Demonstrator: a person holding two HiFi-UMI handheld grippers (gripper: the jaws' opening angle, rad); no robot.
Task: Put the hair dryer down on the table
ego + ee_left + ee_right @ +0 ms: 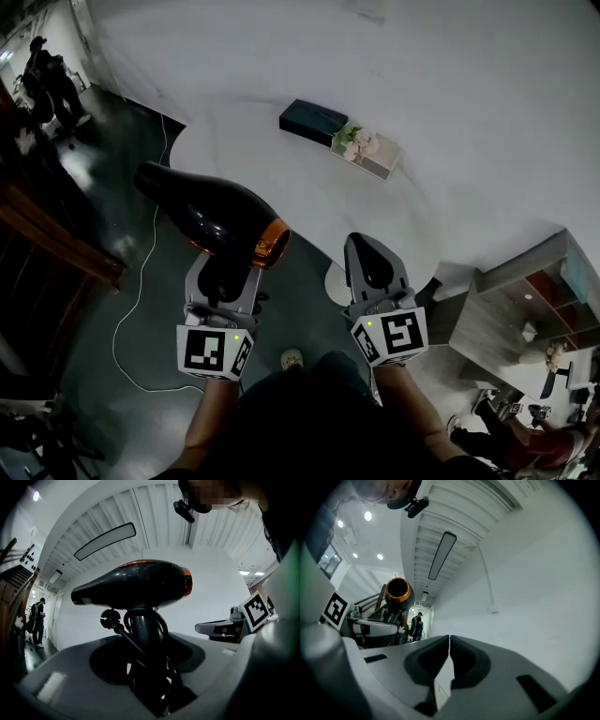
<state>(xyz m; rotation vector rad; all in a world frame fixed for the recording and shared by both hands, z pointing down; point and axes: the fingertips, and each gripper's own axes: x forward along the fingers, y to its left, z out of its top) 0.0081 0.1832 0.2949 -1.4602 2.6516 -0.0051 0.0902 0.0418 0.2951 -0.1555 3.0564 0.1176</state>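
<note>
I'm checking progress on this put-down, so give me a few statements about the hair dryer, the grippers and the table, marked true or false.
The left gripper grips the glossy black hair dryer with the orange ring by its handle. True.
The hair dryer rests on the white table. False: it is held in the air over the dark floor, beside the table's edge.
The right gripper is shut and empty. True.
The dark rectangular box lies on the floor. False: it lies on the table beside the small box of pale flowers.
</note>
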